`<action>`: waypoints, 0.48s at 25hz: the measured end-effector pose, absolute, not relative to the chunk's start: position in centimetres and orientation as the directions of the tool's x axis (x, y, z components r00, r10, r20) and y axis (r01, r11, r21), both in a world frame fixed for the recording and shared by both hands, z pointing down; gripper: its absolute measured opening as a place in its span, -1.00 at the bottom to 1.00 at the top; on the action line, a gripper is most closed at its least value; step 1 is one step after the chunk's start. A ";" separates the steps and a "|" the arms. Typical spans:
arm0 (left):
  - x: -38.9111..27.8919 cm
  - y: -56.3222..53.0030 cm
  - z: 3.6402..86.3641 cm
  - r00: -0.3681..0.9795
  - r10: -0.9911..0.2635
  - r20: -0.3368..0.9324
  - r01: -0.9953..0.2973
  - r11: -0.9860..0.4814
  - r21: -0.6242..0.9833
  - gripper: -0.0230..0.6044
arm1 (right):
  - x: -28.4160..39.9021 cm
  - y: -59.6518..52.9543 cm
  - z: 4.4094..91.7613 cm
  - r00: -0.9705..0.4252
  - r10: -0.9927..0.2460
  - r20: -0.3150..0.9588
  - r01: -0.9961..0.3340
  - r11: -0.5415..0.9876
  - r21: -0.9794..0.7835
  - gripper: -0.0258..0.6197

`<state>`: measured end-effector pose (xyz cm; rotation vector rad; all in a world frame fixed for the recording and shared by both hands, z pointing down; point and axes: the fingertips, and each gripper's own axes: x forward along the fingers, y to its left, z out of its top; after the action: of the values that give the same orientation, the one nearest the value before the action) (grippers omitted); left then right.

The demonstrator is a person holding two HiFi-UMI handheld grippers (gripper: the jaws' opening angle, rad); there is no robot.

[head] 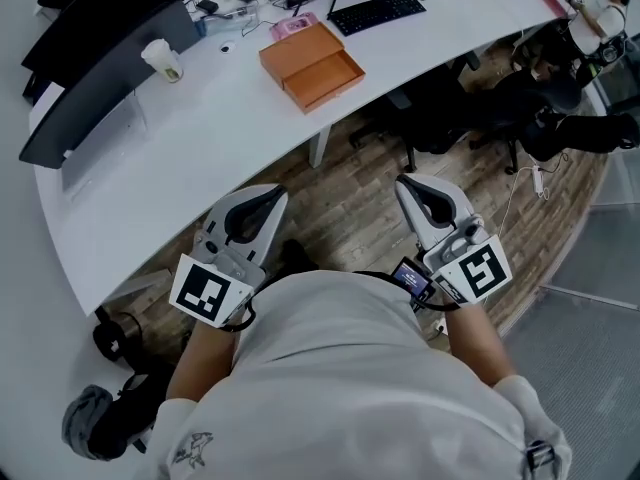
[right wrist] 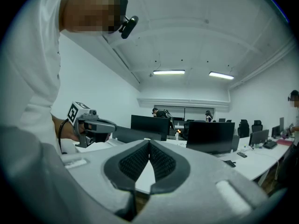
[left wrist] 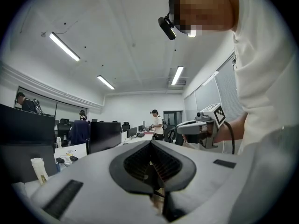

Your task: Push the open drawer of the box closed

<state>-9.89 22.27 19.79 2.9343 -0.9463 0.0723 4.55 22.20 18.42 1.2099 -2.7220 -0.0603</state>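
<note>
While my left hand-held gripper [head: 272, 196] and right hand-held gripper [head: 405, 183] hover shut, empty, orange box [head: 298, 50] sits well ahead at bench [head: 200, 138] edge, drawer [head: 327, 80] open.

White shirt [head: 350, 388], grey left tool [head: 271, 199], right tool [head: 405, 186]

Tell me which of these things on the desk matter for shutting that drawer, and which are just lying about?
For the job:
- orange box
- its open drawer
- left gripper and right gripper, both shut, empty, short of the desk

Lying about:
- paper cup
- keyboard
- pink item behind the box
</note>
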 end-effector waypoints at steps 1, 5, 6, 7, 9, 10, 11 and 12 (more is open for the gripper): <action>-10.4 22.0 19.9 0.815 -0.576 0.066 -0.579 -0.815 0.040 -0.93 | 4.1 21.7 18.3 -0.653 -0.746 0.129 -0.739 0.665 0.108 -0.91; -12.2 20.7 20.3 0.832 -0.550 0.072 -0.554 -0.832 0.036 -0.93 | 2.3 20.2 18.1 -0.635 -0.763 0.121 -0.753 0.646 0.124 -0.91; -12.5 20.5 20.2 0.834 -0.548 0.066 -0.551 -0.834 0.040 -0.93 | 2.0 20.1 18.0 -0.632 -0.765 0.124 -0.754 0.644 0.126 -0.91; -12.7 20.4 20.2 0.835 -0.546 0.065 -0.549 -0.834 0.043 -0.93 | 1.9 20.0 18.0 -0.630 -0.766 0.127 -0.755 0.643 0.127 -0.91; -12.9 19.9 20.1 0.837 -0.543 0.070 -0.546 -0.837 0.042 -0.93 | 1.7 19.5 18.0 -0.625 -0.770 0.127 -0.760 0.638 0.126 -0.91; -13.0 19.6 20.1 0.839 -0.540 0.070 -0.543 -0.839 0.039 -0.93 | 1.8 19.2 18.0 -0.622 -0.773 0.127 -0.763 0.634 0.124 -0.91; -13.0 19.4 20.1 0.841 -0.537 0.070 -0.540 -0.841 0.036 -0.93 | 1.8 19.0 18.1 -0.619 -0.776 0.126 -0.766 0.631 0.121 -0.91; -13.0 19.2 20.2 0.842 -0.534 0.069 -0.537 -0.843 0.037 -0.93 | 1.7 18.8 18.3 -0.616 -0.777 0.126 -0.769 0.629 0.118 -0.91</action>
<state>-13.01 19.21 20.19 2.9628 -0.8623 0.0870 1.72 18.76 18.25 1.2843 -2.6837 -0.0779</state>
